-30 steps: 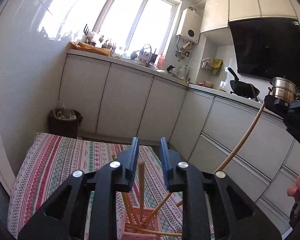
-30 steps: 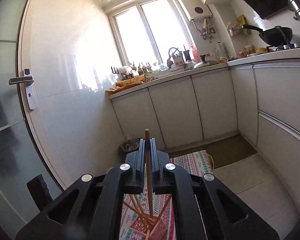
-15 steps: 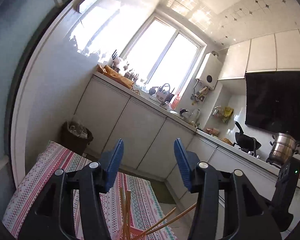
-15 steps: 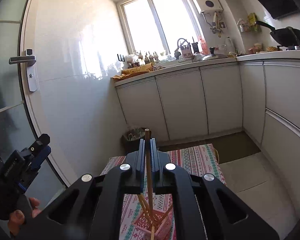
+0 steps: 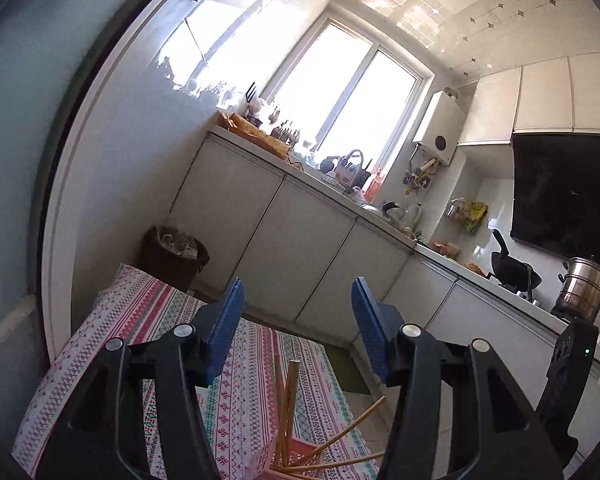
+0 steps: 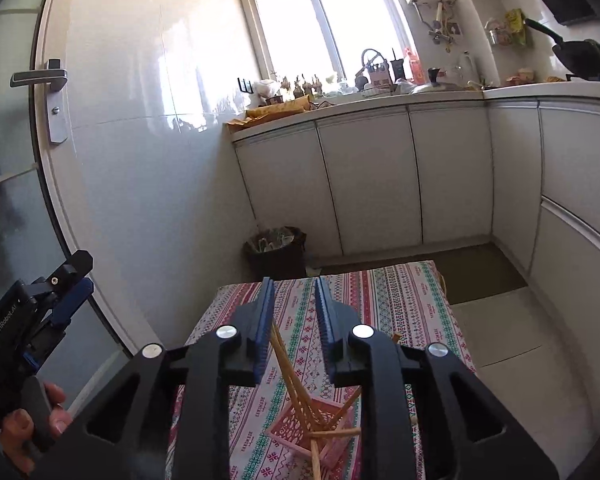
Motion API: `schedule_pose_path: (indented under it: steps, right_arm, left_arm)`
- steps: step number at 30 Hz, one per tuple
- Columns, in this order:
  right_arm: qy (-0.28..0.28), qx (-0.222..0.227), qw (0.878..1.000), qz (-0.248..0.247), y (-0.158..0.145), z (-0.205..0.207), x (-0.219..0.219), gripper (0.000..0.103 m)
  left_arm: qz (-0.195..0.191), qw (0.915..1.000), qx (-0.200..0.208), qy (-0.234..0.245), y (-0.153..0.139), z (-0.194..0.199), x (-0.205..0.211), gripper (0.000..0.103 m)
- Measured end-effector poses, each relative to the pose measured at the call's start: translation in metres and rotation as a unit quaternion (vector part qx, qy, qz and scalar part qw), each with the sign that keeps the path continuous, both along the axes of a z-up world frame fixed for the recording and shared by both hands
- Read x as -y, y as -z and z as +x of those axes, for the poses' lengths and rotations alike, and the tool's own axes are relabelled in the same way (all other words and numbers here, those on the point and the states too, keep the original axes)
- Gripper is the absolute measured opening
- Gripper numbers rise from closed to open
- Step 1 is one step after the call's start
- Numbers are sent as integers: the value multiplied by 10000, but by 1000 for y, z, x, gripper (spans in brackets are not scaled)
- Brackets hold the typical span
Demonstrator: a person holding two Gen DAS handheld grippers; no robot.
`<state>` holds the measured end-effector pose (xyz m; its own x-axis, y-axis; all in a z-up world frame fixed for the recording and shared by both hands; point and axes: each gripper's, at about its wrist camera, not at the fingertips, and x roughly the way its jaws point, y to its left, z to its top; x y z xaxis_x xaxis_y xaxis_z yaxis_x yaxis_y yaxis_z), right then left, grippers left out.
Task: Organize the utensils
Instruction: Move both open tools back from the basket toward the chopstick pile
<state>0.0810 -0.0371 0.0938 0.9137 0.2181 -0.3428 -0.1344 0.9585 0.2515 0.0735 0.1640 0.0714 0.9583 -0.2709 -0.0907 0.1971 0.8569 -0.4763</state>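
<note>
Several wooden chopsticks (image 6: 300, 396) stand leaning in a pink slotted holder (image 6: 296, 428) on the patterned tablecloth (image 6: 400, 304). My right gripper (image 6: 293, 282) hangs just above the holder, jaws opening. One chopstick top rises between the blue pads (image 6: 265, 320), which do not press on it. My left gripper (image 5: 298, 282) is off to the left and higher, pointing level with its jaws opening and nothing between them. In the left wrist view the chopsticks (image 5: 286, 408) and holder (image 5: 300, 454) lie low in the frame. The left gripper (image 6: 56, 300) also shows at the right wrist view's left edge, held by a hand (image 6: 28, 428).
A dark waste bin (image 6: 278, 250) stands beyond the table by the white wall. White cabinets (image 6: 364, 184) line the back and right, with a cluttered counter under the window. A door with a handle (image 6: 40, 78) is on the left. A steel pot (image 5: 584, 288) sits on the stove.
The right gripper sank toward the holder and its jaws parted, letting go of the chopstick, which now leans in the holder. The left gripper opened wider, rose and drew away from the chopsticks.
</note>
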Motion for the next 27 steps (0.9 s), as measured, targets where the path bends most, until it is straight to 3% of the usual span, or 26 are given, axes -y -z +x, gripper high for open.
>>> schedule_pose_path:
  steps: [5,10,12,16,23,27]
  right_arm:
    - [132,61,9999,-65,-8,-11,6,31]
    - [272,36,9996,-78,-9,-18,13,36]
    - [375,15,9993,-37,-7,-21,17,56]
    - [444,36,9990,37,-6,-29,22,63]
    - [579,122,9981,151,-8,-41,29,94]
    - [641,82,9978,161,-6,-48,31,96]
  left_arm:
    - [89,9999,-29,79,1,-2,4,55]
    - [213,9996,-104,183,3,-3,12,66]
    - [286,9992,-132,242,3,-4,16,71]
    - [431,9983,-172,348,6,-5,25,76]
    - [621,9969,-207,442,9,-9,36,95]
    - [788,9949,-279,559,10,-9,45,96]
